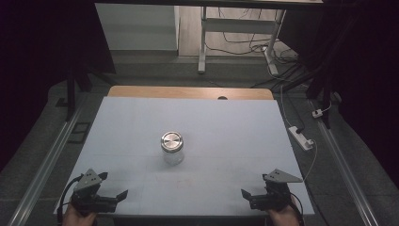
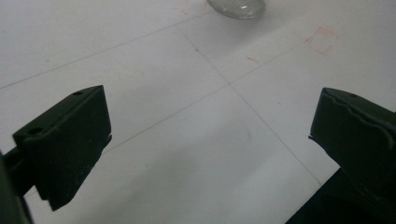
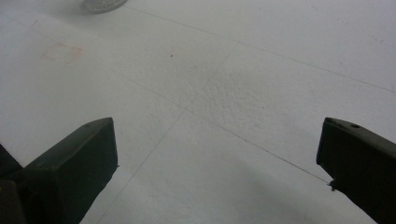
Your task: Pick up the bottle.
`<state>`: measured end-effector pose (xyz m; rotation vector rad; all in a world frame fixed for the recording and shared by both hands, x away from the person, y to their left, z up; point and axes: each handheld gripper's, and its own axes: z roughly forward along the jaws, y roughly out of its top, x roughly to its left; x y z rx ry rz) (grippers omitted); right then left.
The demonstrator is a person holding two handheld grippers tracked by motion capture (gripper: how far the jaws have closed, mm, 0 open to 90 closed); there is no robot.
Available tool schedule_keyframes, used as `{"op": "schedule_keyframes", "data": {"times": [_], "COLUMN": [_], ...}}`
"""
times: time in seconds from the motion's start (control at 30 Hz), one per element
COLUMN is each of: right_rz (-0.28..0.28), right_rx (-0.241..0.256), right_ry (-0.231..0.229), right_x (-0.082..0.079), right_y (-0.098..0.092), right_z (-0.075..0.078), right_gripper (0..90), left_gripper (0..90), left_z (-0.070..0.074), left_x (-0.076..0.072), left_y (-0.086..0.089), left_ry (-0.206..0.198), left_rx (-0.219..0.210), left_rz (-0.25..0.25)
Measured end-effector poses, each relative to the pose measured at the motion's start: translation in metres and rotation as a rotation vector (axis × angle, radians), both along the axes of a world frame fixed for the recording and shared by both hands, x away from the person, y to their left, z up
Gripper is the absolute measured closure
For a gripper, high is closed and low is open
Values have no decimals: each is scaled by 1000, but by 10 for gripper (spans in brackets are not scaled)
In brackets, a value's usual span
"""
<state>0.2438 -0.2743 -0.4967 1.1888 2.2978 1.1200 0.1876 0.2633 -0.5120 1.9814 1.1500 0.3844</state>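
Note:
A clear glass jar (image 1: 172, 148) with a round silver lid stands upright near the middle of the white table sheet (image 1: 141, 122). My left gripper (image 1: 114, 189) rests at the front left corner, open, nothing between its jaws. My right gripper (image 1: 253, 189) rests at the front right, also open and empty. Both sit well short of the jar. In the left gripper view the jar's base (image 2: 237, 7) shows at the top edge beyond the wide-apart jaws of that gripper (image 2: 210, 135). In the right gripper view the jar's base (image 3: 100, 4) lies at the top left, far from that gripper (image 3: 219, 154).
A faint red square mark (image 2: 322, 40) is drawn on the sheet in front of the jar, also seen as a red mark (image 3: 60, 51). A wooden table edge (image 1: 188, 92) runs along the back. A white power strip (image 1: 301, 137) and cables lie on the floor at right.

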Motion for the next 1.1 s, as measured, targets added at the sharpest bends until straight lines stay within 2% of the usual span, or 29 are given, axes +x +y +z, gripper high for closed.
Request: {"op": "schedule_keyframes", "data": {"times": [0.3, 0.43, 0.67, 0.8, 1.1], "right_rz": [3, 4, 6, 5, 9], "right_rx": [-1, 0, 1, 1, 2], "right_ry": [-2, -3, -3, -2, -1], "right_x": [0, 0, 0, 0, 0], "right_y": [0, 0, 0, 0, 0], "right_z": [0, 0, 0, 0, 0], "right_gripper": [0, 0, 0, 0, 0], "left_gripper": [0, 0, 0, 0, 0], "left_z": [3, 3, 3, 4, 3], "left_x": [10, 15, 25, 32, 52], "left_y": [-9, -13, -14, -15, -23], "left_ry": [-17, -11, -3, -6, -21], "left_rx": [5, 4, -36, -57, -68], "left_rz": [-29, -50, -75, -101, -188]}}
